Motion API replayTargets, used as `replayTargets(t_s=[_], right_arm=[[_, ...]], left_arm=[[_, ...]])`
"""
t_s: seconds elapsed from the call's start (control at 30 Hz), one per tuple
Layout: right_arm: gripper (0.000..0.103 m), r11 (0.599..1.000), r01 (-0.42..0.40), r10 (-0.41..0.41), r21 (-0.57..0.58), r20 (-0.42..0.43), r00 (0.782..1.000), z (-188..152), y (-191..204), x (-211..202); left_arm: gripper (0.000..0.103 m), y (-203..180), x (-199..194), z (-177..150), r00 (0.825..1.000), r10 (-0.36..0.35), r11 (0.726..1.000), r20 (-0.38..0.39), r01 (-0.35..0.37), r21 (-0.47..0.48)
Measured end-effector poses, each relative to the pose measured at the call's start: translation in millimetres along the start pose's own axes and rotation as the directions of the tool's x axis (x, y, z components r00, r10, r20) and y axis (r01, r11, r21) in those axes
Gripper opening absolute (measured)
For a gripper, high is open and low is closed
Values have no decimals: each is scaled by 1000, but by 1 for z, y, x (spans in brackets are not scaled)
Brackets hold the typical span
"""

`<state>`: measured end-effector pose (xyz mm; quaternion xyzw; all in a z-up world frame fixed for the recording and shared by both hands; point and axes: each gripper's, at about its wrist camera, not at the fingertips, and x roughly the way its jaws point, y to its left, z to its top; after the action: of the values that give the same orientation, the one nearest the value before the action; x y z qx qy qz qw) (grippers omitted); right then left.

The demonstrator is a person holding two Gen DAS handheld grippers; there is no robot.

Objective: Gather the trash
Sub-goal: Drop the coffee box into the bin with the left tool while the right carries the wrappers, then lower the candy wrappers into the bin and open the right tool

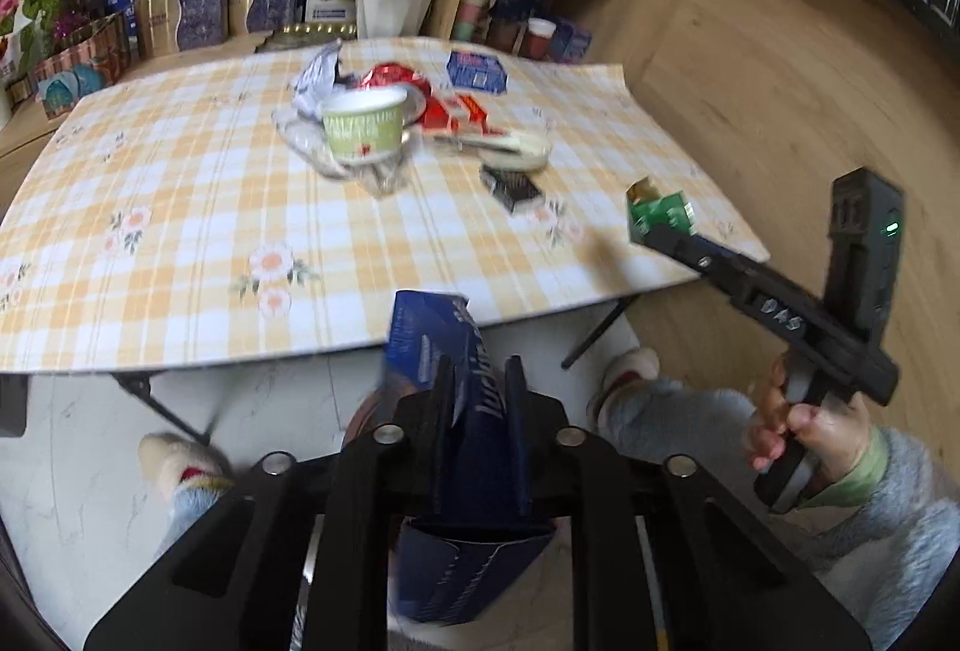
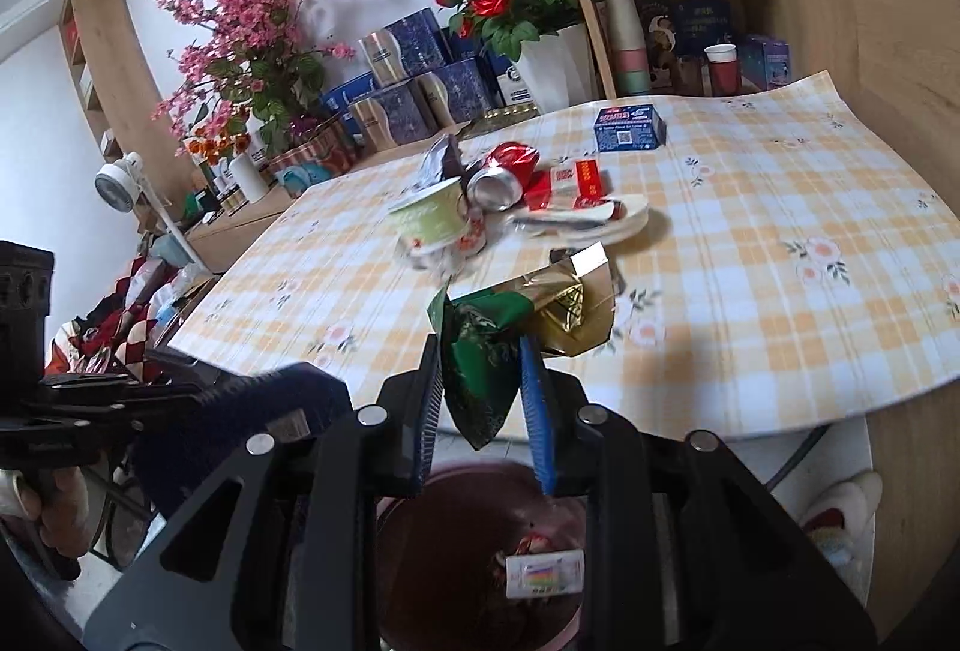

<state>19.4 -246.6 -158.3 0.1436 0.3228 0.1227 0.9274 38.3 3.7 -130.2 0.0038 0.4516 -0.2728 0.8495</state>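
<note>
The left claw (image 1: pixel 480 381) is pinched on a flattened blue carton (image 1: pixel 474 411), held off the near edge of the table (image 1: pixel 180 207) over the floor. The right claw (image 2: pixel 483 369) is clamped on a crumpled green and gold wrapper (image 2: pixel 498 345), just above a dark red bin (image 2: pixel 456 531) that sits below the table's near edge with a small white packet (image 2: pixel 544 574) inside. More trash lies at the middle of the table: a green paper cup (image 1: pixel 363 126), a crushed red can (image 2: pixel 504 174), a red pack (image 2: pixel 585 180), a small dark box (image 1: pixel 511 186), and farther right a blue box (image 2: pixel 629 128). A vase of red roses (image 2: pixel 510 9) stands at the far side.
</note>
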Motion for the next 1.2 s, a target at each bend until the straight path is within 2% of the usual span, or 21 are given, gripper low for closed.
replayTargets(t_s=[0.07,0.23,0.33,0.47,0.63,0.67,0.87,0.93,1.0,1.1,1.2], right_arm=[[28,1000,0,0,-6,0,1000,-6,3,-8],[28,1000,2,-2,-5,-4,1000,-16,4,-19],[28,1000,7,-7,7,-7,1000,-19,0,-21],[28,999,15,-14,34,-22,1000,-23,-11,-15],[28,998,30,-27,50,-54,998,-30,-22,-2],[28,998,33,-29,53,-60,998,-32,-24,0],[28,996,48,-41,72,-98,994,-41,-35,9],[28,996,52,-43,76,-113,993,-45,-37,13],[28,996,53,-43,77,-122,992,-47,-38,15],[28,996,54,-43,76,-141,989,-51,-38,20],[28,996,52,-39,74,-167,985,-57,-37,27]], left_arm=[[10,-1,4,-9,1000,-7,1000,-19,7,-3],[8,3,28,-27,996,-31,999,-87,27,-44],[8,6,47,-34,988,-76,994,-137,65,-85],[7,7,84,-43,967,-118,989,-226,93,-117],[7,7,129,-53,947,-90,993,-307,63,-96],[1,8,136,-54,945,-82,994,-318,55,-93],[0,16,178,-62,924,-31,997,-381,4,-71],[0,18,184,-63,924,1,998,-381,-23,-53],[0,22,184,-63,933,17,998,-359,-40,-56],[0,28,170,-58,958,17,996,-287,-42,-81],[1,32,146,-55,980,54,995,-190,-69,-70]])
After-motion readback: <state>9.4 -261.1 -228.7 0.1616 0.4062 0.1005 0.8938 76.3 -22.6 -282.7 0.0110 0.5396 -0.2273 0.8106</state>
